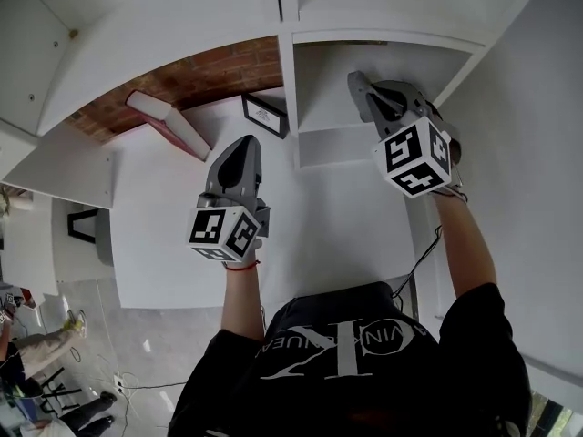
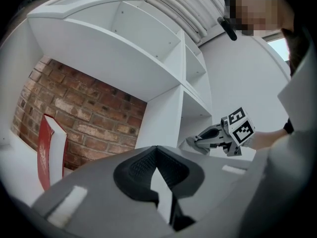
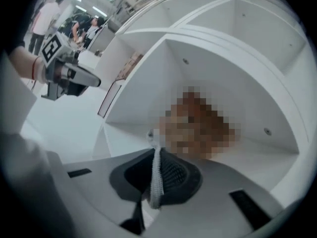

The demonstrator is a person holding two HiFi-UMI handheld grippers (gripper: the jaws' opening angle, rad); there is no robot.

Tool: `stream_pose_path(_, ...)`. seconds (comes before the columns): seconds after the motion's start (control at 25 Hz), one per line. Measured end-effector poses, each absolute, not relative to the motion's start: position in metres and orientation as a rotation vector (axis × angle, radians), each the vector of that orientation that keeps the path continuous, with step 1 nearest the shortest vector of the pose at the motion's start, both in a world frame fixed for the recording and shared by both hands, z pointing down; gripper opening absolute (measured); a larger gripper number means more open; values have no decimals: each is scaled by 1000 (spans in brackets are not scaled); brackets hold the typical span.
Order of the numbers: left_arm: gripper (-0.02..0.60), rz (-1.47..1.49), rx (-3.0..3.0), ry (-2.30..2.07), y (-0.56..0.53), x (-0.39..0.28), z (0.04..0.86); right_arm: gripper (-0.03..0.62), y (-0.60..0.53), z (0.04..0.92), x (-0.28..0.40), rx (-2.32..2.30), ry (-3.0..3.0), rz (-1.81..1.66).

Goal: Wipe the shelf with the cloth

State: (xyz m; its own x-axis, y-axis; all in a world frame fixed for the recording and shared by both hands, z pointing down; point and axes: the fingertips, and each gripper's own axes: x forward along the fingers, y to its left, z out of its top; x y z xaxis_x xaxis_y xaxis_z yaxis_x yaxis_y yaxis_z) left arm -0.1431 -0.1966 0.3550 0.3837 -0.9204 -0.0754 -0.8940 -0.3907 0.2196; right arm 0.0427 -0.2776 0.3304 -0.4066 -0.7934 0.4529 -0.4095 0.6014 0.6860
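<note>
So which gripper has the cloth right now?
The right gripper, facing the shelf compartment: a ribbed white cloth edge is pinched between its fingers. The left gripper is closed on nothing.

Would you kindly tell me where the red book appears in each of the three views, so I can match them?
Head view: the red book is upper left, below the brick wall.
Left gripper view: it stands on end at the left edge, against the brick.
Right gripper view: not in it.
Shared landmark: the shelf's white upright divider.
</note>
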Motion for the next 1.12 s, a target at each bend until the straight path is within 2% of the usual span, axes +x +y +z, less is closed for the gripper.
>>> stream_pose_path(0.2, 9, -207, 2527, -1662, -188, -137, 354, 23, -257, 328, 48, 1068, -2290, -386)
stream_pose_path(0.52, 9, -181, 2510, -1731, -166, -134, 355, 23, -215, 324, 61, 1159, -2521, -271)
stream_pose_path(1.12, 9, -160, 2510, -1764, -138, -121, 363, 23, -162, 345, 60, 1118, -2644, -249)
